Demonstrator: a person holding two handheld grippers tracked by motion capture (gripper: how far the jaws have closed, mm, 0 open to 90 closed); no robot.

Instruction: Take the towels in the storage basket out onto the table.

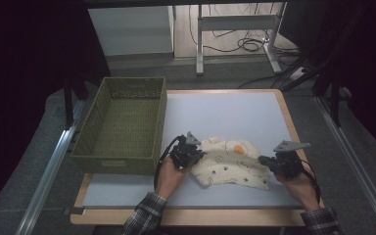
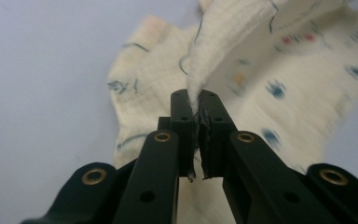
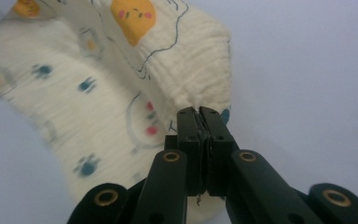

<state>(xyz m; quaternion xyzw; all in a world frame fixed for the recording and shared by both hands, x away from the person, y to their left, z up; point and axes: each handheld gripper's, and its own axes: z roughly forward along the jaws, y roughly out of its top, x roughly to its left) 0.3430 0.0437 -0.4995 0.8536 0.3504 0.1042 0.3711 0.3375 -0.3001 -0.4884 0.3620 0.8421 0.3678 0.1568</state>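
- Surface: pale blue-grey mat on a wooden-edged rectangular table (image 1: 284, 115); grey carpet floor around it, metal rails along both sides.
- Room: dim, dark at left and right edges; beyond the table a white metal desk frame (image 1: 235, 24) with black cables (image 1: 247, 45) looped on the floor under it.
- Landmark: olive-green woven rectangular basket (image 1: 122, 125) on the table's left part, nothing seen inside it.
- Cream muslin cloth printed with small blue paws and an orange chick (image 1: 231, 164) lies crumpled on the mat just right of the basket, toward the near edge.
- Left tool (image 1: 188, 152) sits between basket and cloth, at the cloth's left end; in the left gripper view its jaws are pinched together on a raised fold of cloth (image 2: 214, 51).
- Right tool (image 1: 267, 161) is at the cloth's far end from the basket; jaws clamped tight on a lifted cloth edge (image 3: 191, 70).
- Nothing lies between basket and cloth except the left tool and hand.
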